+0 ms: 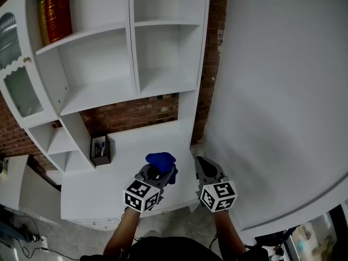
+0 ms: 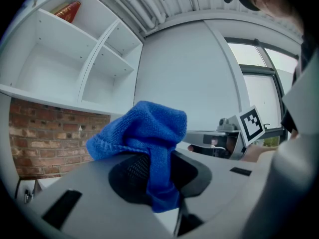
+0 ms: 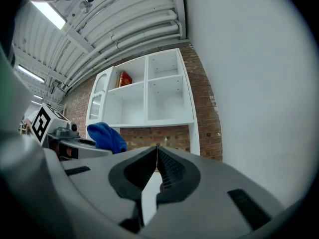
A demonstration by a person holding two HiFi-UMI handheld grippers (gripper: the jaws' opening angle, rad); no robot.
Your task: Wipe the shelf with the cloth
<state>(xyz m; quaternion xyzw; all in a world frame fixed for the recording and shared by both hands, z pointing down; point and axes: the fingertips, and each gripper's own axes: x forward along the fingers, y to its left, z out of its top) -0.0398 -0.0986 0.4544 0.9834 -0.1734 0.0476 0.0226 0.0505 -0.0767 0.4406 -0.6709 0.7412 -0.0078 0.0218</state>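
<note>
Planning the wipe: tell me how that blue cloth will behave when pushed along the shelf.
Probably floppy: the blue cloth bunches and droops over the left gripper. Likely light, since a small pinch carries it. Its nubby weave should drag, not slide.

White shelf [image 1: 98,94] holds black box [image 1: 100,150], red books [image 1: 57,12].

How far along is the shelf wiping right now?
Done: the blue cloth is picked up, the left gripper shut on it. In hand: both grippers sit low over the white counter, the right gripper shut and empty. Still to do: the wiping itself; the cloth touches none of the shelf boards.
</note>
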